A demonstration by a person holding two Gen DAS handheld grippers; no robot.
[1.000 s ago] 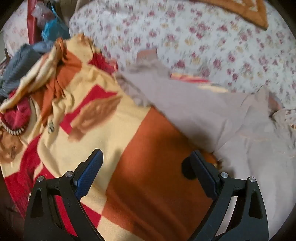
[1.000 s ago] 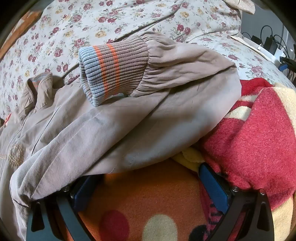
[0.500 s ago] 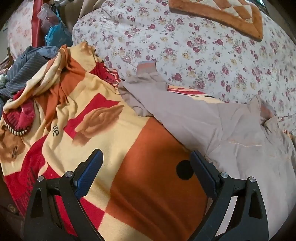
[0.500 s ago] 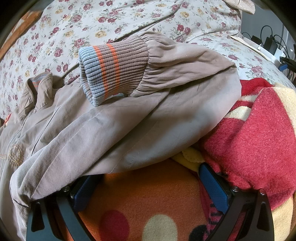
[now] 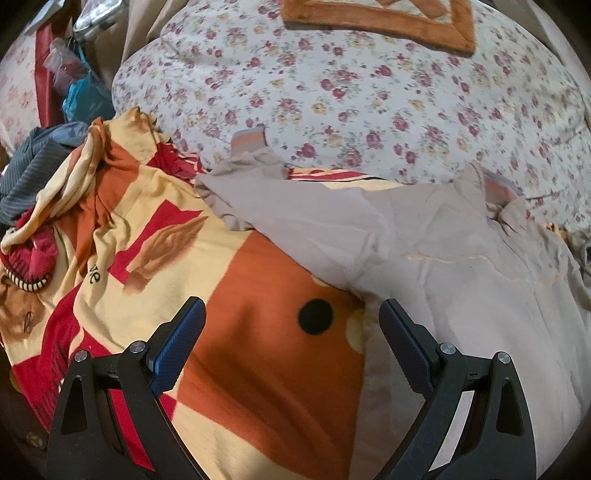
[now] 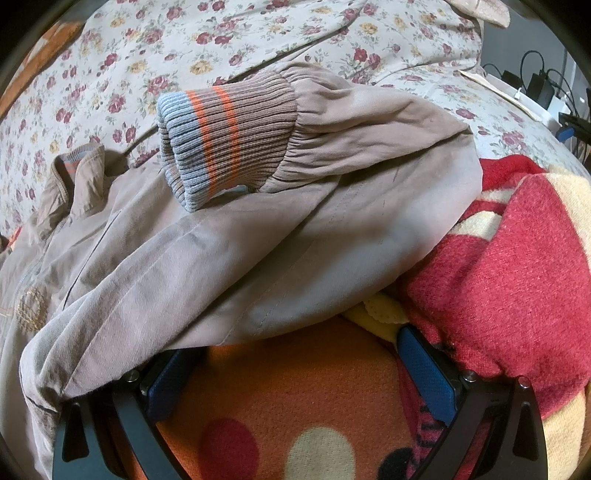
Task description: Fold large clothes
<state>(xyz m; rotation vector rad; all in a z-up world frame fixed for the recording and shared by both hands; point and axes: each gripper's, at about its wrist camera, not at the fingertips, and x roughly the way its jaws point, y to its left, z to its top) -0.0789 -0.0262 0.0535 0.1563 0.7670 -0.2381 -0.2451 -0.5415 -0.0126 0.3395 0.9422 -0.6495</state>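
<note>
Bed (image 5: 369,85) w/ floral sheet, dark-red roses on pale ground. On it: orange-bordered mat (image 5: 380,22) at far side; fleece blanket (image 5: 236,362), orange/yellow/red blocks, rumpled at left edge. Taupe jacket (image 5: 461,266) spread partly on blanket, partly on sheet; ribbed cuff (image 6: 225,140) folded back over sleeve.

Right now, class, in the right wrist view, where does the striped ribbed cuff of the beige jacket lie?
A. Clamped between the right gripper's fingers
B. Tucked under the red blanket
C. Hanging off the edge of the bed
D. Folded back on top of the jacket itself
D: the ribbed cuff rests on the beige jacket, above and clear of the open right gripper, while the red blanket lies off to the side.
</note>
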